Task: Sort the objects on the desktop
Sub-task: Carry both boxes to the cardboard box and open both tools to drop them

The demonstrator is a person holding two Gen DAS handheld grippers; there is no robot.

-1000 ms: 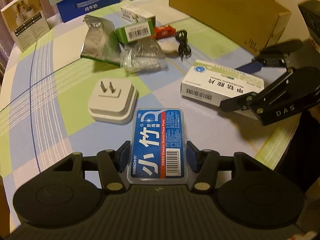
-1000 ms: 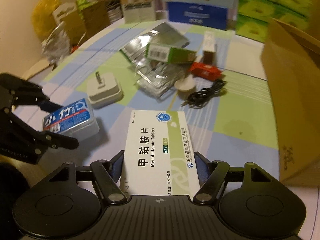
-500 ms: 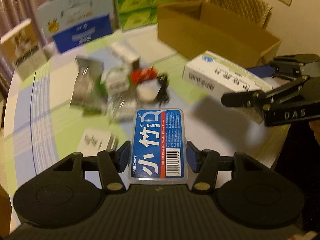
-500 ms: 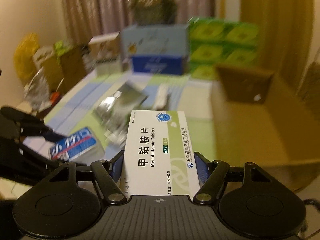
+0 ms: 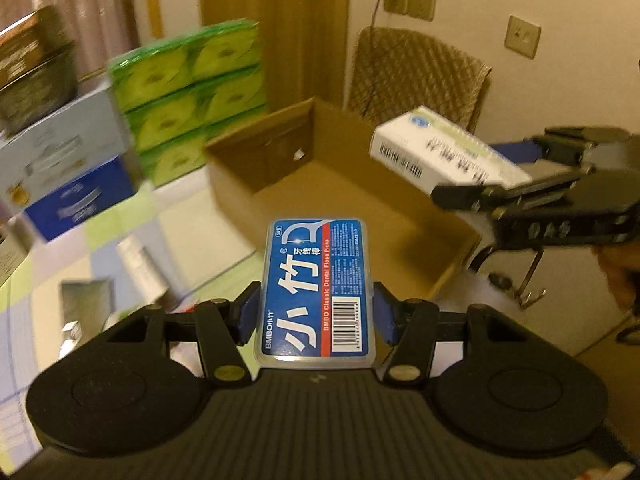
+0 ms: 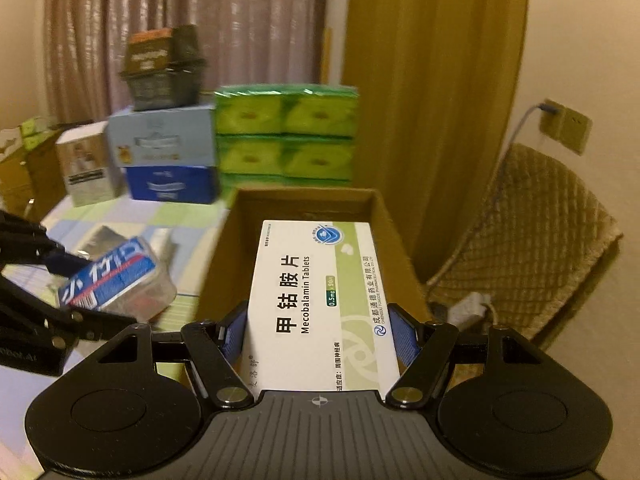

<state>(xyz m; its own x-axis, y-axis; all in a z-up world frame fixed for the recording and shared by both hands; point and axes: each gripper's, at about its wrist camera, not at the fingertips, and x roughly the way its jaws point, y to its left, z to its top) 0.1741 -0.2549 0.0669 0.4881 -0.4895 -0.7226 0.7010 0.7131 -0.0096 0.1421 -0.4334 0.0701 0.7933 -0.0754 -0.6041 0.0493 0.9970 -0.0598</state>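
My left gripper point(image 5: 316, 312) is shut on a blue dental floss pick case point(image 5: 318, 288) and holds it in the air just before the open cardboard box point(image 5: 276, 148). My right gripper point(image 6: 318, 330) is shut on a white and green Mecobalamin tablet box point(image 6: 320, 300), raised over the near edge of the cardboard box point(image 6: 304, 202). The tablet box also shows in the left wrist view point(image 5: 440, 148), above the right side of the cardboard box. The floss case also shows at the left of the right wrist view point(image 6: 116, 276).
Green tissue packs point(image 6: 284, 136) and blue and pale cartons point(image 6: 168, 156) stand behind the box on the checked tablecloth point(image 5: 120, 232). Blurred small packages point(image 5: 140, 264) lie on the table at left. A quilted chair point(image 6: 536, 240) stands right of the box.
Both grippers have risen from the table with their objects and moved toward the cardboard box. The views now look across the box rather than down at the table.
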